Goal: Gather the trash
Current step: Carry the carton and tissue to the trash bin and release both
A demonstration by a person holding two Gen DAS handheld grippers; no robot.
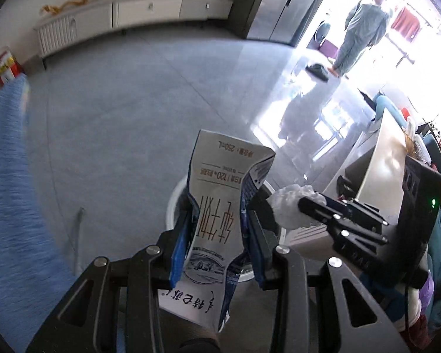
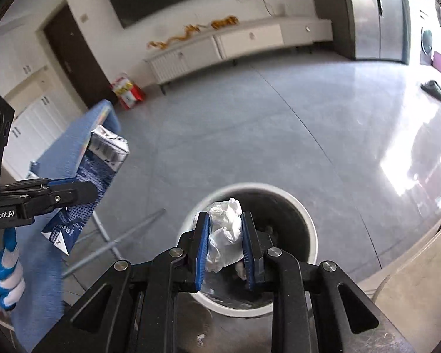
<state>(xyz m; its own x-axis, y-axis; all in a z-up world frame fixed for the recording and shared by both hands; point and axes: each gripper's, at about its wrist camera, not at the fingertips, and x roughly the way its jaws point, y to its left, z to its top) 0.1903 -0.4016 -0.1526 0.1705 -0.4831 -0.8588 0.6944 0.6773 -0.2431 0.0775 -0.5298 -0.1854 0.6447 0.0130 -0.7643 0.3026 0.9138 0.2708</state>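
Over bin (image 2: 310, 229): carton (image 1: 217, 214), tissue (image 2: 225, 232) gripped.

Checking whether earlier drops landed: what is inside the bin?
The bin has a dark interior with a few small pale scraps near the bottom. The crumpled tissue in the right gripper covers the rest.

The left gripper (image 1: 217, 223) has its jaws clamped on a crumpled white-and-blue milk carton (image 1: 217, 203), held above the white bin (image 1: 173, 203) on the grey floor (image 1: 138, 111); beside it the right gripper (image 1: 305, 206) pinches a wad of white tissue (image 1: 288, 203).
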